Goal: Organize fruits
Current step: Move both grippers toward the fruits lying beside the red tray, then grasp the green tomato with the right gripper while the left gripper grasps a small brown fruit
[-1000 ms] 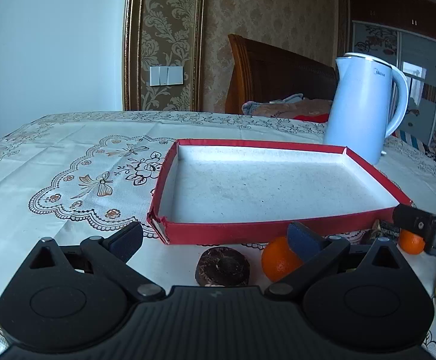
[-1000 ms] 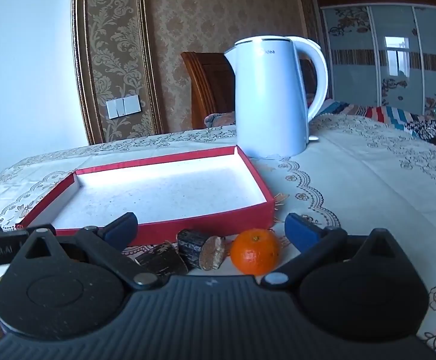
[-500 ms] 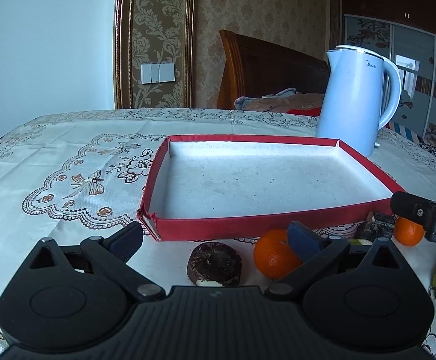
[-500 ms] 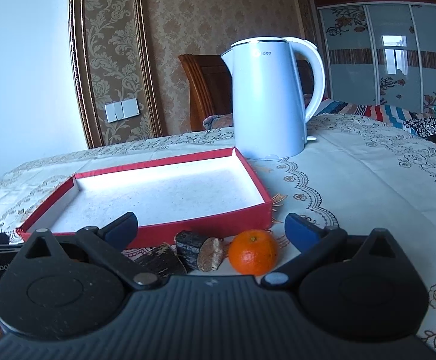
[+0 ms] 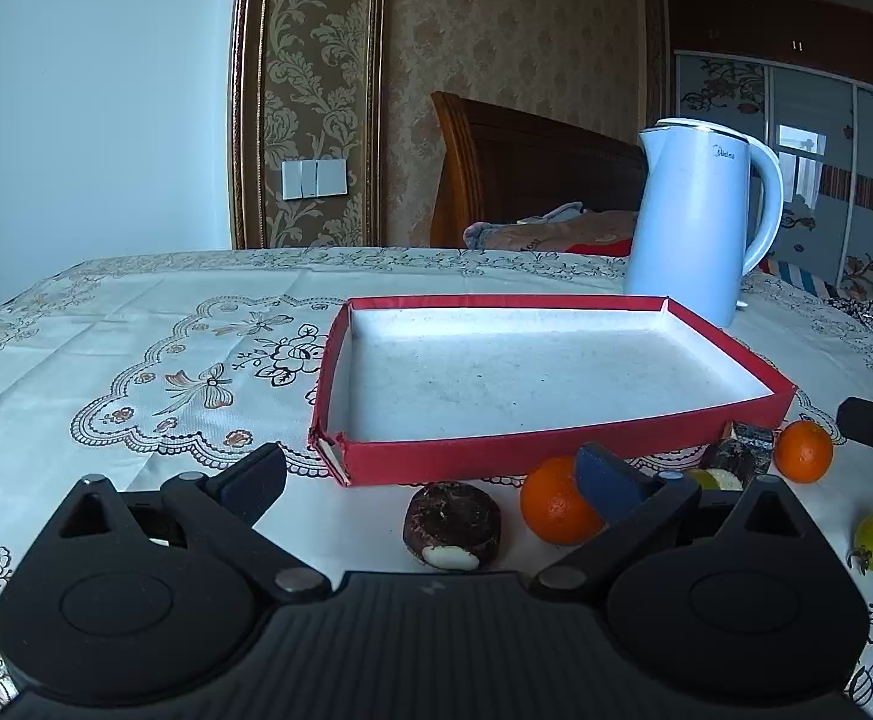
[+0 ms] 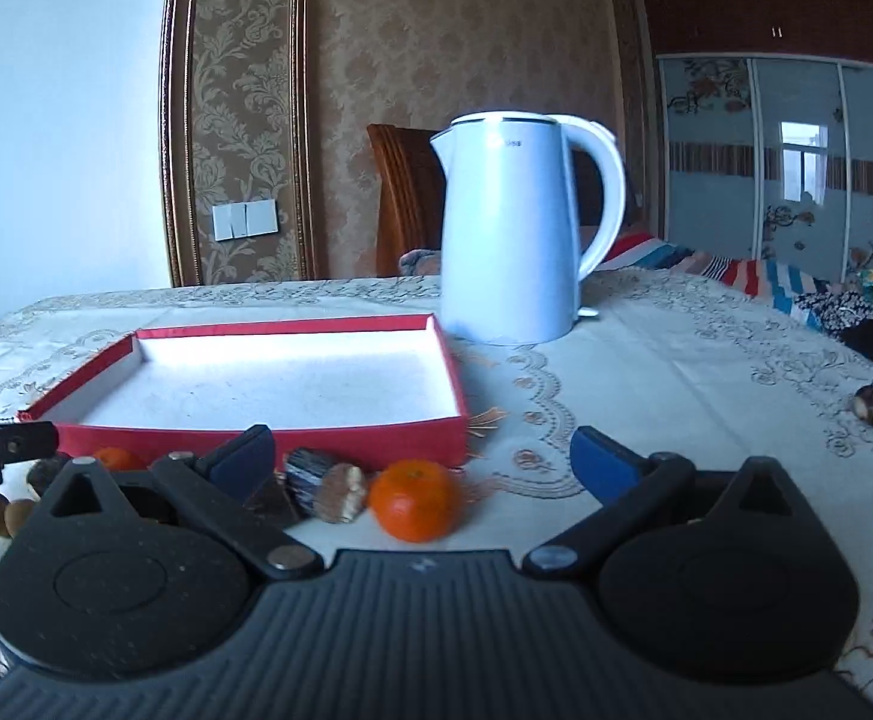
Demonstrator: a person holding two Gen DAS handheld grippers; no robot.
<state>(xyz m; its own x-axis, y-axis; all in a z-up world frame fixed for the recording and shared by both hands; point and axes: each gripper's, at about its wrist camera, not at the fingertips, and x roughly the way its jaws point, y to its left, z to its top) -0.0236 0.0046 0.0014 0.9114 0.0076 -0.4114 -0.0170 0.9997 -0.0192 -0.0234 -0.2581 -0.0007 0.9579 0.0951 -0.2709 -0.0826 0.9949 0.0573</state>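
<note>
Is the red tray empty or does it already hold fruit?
Empty. The red tray shows only its bare white floor in both views; the oranges lie outside on the tablecloth.

A shallow red cardboard tray (image 5: pixel 556 456) with a speckled white inside sits at centre frame on a cream tablecloth (image 5: pixel 136 330) printed with brown flowers; a pale blue kettle (image 5: pixel 694 228) stands upper right; bright orange tangerines (image 5: pixel 556 501) lie below.

Two oranges (image 5: pixel 559 501) (one tray (image 5: pixel 436 461)).
</note>
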